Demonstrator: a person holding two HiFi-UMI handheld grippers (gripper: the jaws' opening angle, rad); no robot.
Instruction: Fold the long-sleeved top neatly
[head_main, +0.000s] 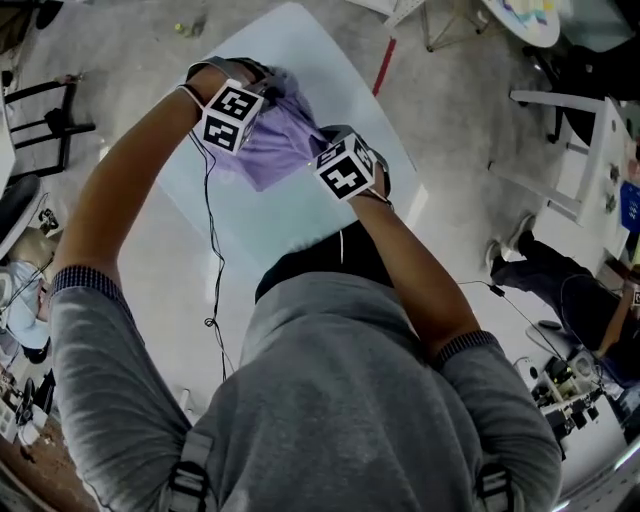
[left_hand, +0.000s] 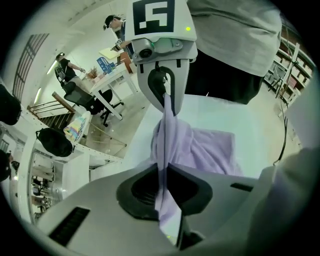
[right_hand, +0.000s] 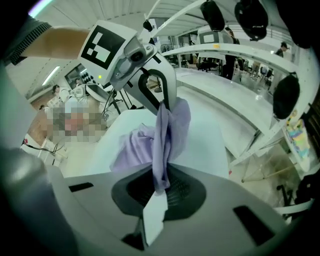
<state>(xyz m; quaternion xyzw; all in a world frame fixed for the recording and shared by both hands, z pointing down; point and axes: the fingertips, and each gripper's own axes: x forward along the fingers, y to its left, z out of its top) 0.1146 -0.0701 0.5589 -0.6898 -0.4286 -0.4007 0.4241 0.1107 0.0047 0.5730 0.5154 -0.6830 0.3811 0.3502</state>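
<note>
The lavender long-sleeved top (head_main: 272, 145) hangs bunched between my two grippers above the pale table (head_main: 300, 55). In the left gripper view, my left gripper (left_hand: 164, 174) is shut on a fold of the fabric. The cloth runs taut up to the other gripper, and the rest of the top (left_hand: 210, 149) trails on the tabletop. In the right gripper view, my right gripper (right_hand: 160, 181) is shut on another fold. A white label (right_hand: 154, 214) pokes out below the pads. In the head view both marker cubes sit close together over the cloth.
A black cable (head_main: 212, 250) dangles from the left gripper down past the table's near edge. A red stick (head_main: 384, 66) lies beyond the far edge. Desks, office chairs (left_hand: 92, 102) and seated people (head_main: 560, 285) surround the table.
</note>
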